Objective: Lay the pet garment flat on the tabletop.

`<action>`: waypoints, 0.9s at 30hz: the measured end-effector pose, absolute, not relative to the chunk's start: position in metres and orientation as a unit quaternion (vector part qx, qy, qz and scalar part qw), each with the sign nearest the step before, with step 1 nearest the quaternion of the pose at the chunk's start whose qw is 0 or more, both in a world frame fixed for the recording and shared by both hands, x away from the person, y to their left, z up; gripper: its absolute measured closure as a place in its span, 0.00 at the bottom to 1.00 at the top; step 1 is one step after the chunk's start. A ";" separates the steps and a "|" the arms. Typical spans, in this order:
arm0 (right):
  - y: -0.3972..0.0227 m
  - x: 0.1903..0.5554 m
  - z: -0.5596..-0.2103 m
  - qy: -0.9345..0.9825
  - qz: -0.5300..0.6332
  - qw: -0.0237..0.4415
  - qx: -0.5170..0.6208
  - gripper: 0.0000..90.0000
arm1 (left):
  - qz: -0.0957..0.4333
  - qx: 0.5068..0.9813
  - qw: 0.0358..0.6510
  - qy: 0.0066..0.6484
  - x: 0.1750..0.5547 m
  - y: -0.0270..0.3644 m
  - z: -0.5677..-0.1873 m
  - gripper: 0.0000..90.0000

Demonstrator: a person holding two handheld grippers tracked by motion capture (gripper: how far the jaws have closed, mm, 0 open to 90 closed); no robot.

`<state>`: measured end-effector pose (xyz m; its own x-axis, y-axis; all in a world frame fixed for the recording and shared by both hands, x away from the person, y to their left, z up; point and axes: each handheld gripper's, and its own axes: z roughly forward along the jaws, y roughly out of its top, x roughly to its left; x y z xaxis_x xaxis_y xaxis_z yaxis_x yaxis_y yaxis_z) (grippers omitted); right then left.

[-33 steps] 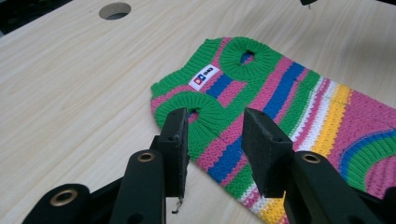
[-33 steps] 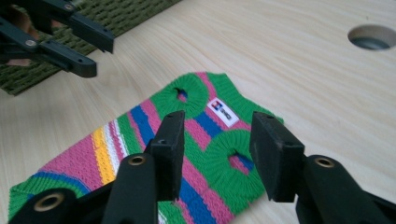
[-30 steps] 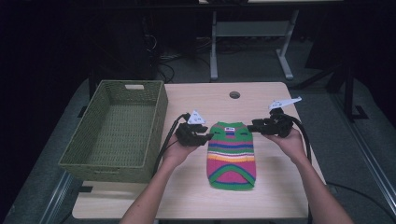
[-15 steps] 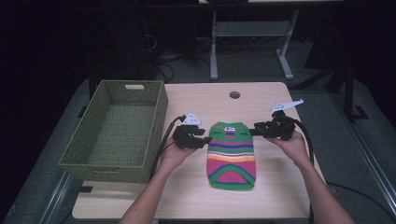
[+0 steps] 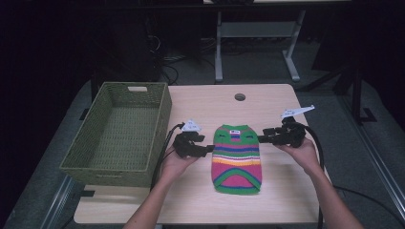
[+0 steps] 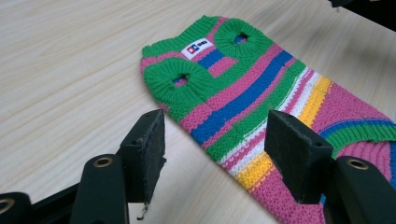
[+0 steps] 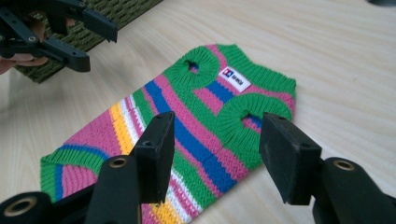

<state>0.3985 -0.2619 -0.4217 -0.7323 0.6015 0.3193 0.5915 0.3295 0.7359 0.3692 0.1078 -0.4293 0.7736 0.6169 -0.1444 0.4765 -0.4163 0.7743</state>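
High view: light wooden tabletop (image 5: 267,200) evenly lit from overhead, room behind nearly black, image soft and a bit noisy. Shadows under the woven green basket (image 5: 119,138) faint and diffuse. No glare. Gripper views are brighter; the striped knitted sweater (image 6: 243,93) is sharp enough to read the stitches, the near black jaws are slightly soft, and wide-angle stretching shows toward the bottom corners.

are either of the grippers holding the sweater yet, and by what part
Nothing is held. The left gripper and right gripper are both open, flanking the striped sweater, which lies flat on the table.
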 end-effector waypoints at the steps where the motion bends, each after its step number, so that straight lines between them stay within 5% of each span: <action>1: -0.262 0.398 -0.422 0.816 0.447 0.002 0.367 0.49 | 0.078 0.837 0.430 0.329 0.368 0.109 -0.430 0.41; 27: -0.278 0.355 -0.427 0.822 0.444 -0.002 0.355 0.39 | 0.080 0.831 0.442 0.327 0.329 0.126 -0.434 0.31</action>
